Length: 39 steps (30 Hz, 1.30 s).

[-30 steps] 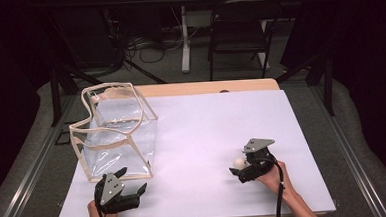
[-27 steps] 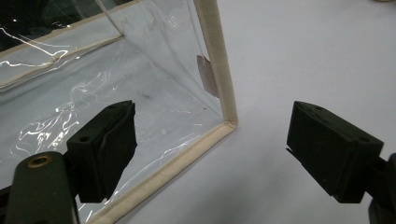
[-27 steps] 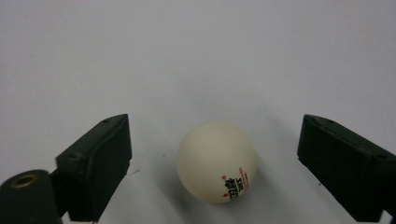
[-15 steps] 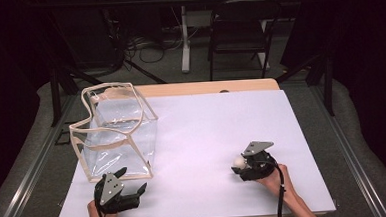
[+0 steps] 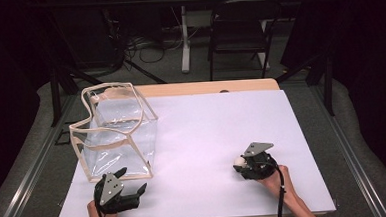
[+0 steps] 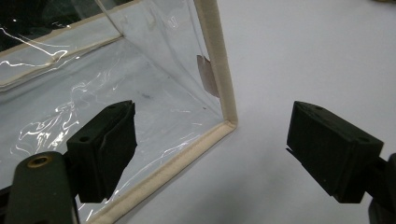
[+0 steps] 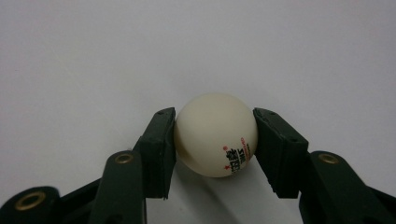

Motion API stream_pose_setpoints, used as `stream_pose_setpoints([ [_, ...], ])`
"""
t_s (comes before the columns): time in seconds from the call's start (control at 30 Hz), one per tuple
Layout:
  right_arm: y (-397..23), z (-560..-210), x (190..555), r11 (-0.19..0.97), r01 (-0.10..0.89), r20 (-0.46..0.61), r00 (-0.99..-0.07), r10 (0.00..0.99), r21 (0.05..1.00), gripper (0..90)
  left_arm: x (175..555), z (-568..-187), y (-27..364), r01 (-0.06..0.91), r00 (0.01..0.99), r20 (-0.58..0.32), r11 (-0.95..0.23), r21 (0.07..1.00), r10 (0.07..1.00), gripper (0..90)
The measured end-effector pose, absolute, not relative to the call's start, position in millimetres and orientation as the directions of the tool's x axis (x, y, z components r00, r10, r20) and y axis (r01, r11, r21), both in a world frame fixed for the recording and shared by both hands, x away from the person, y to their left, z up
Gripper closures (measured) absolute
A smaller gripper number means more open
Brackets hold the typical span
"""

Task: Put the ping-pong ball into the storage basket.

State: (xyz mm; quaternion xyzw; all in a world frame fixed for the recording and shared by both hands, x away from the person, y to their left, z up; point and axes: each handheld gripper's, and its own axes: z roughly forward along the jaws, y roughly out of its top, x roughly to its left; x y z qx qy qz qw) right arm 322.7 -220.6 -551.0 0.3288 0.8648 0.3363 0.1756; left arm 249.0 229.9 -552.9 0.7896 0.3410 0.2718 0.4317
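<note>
A white table-tennis ball (image 7: pixel 215 133) with red and black print rests on the white table sheet. My right gripper (image 7: pixel 212 116) is shut on it; its jaws have just been closing, and both pads (image 7: pixel 159 144) press the ball's sides. From above, the ball (image 5: pixel 239 161) peeks out at the left of the right gripper (image 5: pixel 242 165), near the table's front right. My left gripper (image 5: pixel 133 180) stands open at the front left, just before a clear plastic box (image 5: pixel 114 132) with cream edging. The box's front corner (image 6: pixel 219 70) lies ahead of the left gripper (image 6: pixel 210 144), nothing between its jaws.
The white sheet (image 5: pixel 217 122) covers most of the wooden table. The clear box stands at the left, tall and open-topped. A chair (image 5: pixel 239 31) and cables sit on the floor beyond the far edge.
The right gripper has tipped slightly lower over the ball. The left gripper and the clear box have not moved.
</note>
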Motion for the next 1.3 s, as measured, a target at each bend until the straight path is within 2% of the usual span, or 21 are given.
stream_pose_setpoints([
  [1.3,-217.2,-515.4,314.7,0.506,0.331,-0.143,-0.709,0.69,0.797,50.9,248.5,-553.1,229.8,0.305,0.616,0.134,-0.393,0.868,0.776,15.9],
])
